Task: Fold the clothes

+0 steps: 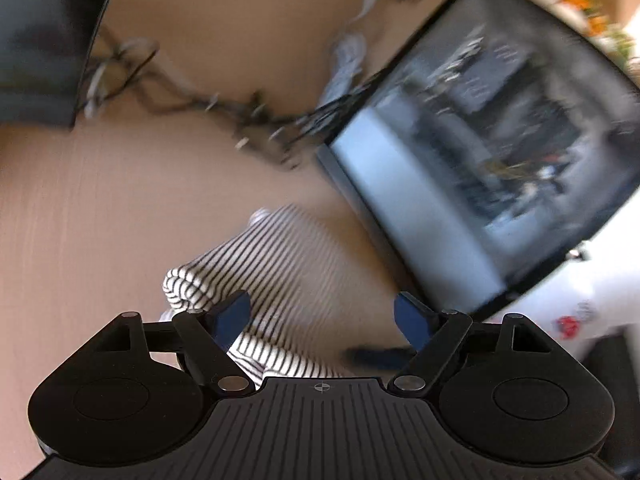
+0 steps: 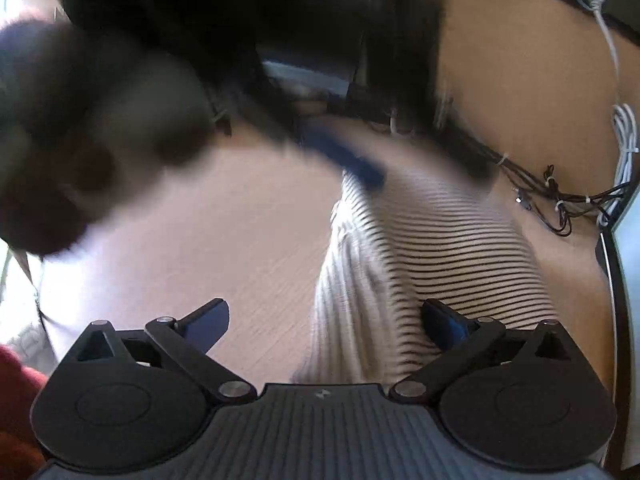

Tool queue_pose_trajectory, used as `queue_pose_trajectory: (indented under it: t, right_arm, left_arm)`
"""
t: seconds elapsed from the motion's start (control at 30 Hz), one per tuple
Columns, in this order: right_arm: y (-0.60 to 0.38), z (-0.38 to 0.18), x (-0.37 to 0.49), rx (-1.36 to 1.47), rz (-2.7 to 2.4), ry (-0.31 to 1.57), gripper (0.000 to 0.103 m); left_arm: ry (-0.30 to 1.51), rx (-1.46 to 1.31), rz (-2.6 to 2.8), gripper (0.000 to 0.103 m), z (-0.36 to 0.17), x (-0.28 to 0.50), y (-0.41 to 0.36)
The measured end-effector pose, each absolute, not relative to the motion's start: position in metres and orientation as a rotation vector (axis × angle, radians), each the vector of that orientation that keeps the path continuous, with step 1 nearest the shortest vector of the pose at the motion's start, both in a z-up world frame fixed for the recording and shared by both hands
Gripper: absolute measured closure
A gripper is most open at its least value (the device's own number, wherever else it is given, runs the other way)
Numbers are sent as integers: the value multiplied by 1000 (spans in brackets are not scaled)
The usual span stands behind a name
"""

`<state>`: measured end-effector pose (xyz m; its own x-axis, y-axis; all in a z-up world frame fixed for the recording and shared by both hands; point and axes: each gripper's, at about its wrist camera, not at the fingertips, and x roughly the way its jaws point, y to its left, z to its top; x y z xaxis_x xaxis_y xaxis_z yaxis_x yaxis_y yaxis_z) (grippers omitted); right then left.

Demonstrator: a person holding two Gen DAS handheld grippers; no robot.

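Observation:
A white garment with thin black stripes (image 1: pixel 260 272) lies bunched on the light wooden table (image 1: pixel 100 208). My left gripper (image 1: pixel 322 316) is open just above it, the cloth running under its left blue finger (image 1: pixel 232 316). In the right wrist view the same striped garment (image 2: pixel 420 248) lies ahead and to the right. My right gripper (image 2: pixel 326 320) is open, its right finger (image 2: pixel 444 324) over the cloth. The left gripper shows there as a blurred dark shape with a blue finger (image 2: pixel 344 156) at the garment's far end.
A monitor (image 1: pixel 480 140) stands at the right of the table, with tangled cables (image 1: pixel 248 116) and a white cord (image 2: pixel 624 136) behind the garment. A dark object (image 1: pixel 40 40) sits at the far left. Both views are motion-blurred.

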<state>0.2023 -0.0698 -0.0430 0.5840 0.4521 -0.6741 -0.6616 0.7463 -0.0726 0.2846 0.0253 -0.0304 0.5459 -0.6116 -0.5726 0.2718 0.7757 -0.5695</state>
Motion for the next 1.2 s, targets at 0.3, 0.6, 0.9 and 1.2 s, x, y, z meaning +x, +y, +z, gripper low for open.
queue_pose_trajectory:
  t: [0.3, 0.6, 0.9, 1.2]
  right_arm:
    - [-129, -26, 214, -212, 498, 617, 0]
    - [-119, -61, 228, -217, 426, 619, 0]
    - [-123, -68, 215, -192, 396, 590, 0]
    - [-123, -55, 217, -235, 395, 605, 0]
  left_arm:
    - [884, -486, -473, 15, -45, 296, 24]
    - [841, -478, -415, 18, -21, 288, 24]
    - [847, -481, -464, 18, -19, 288, 6]
    - [895, -519, -441, 15, -49, 299, 14]
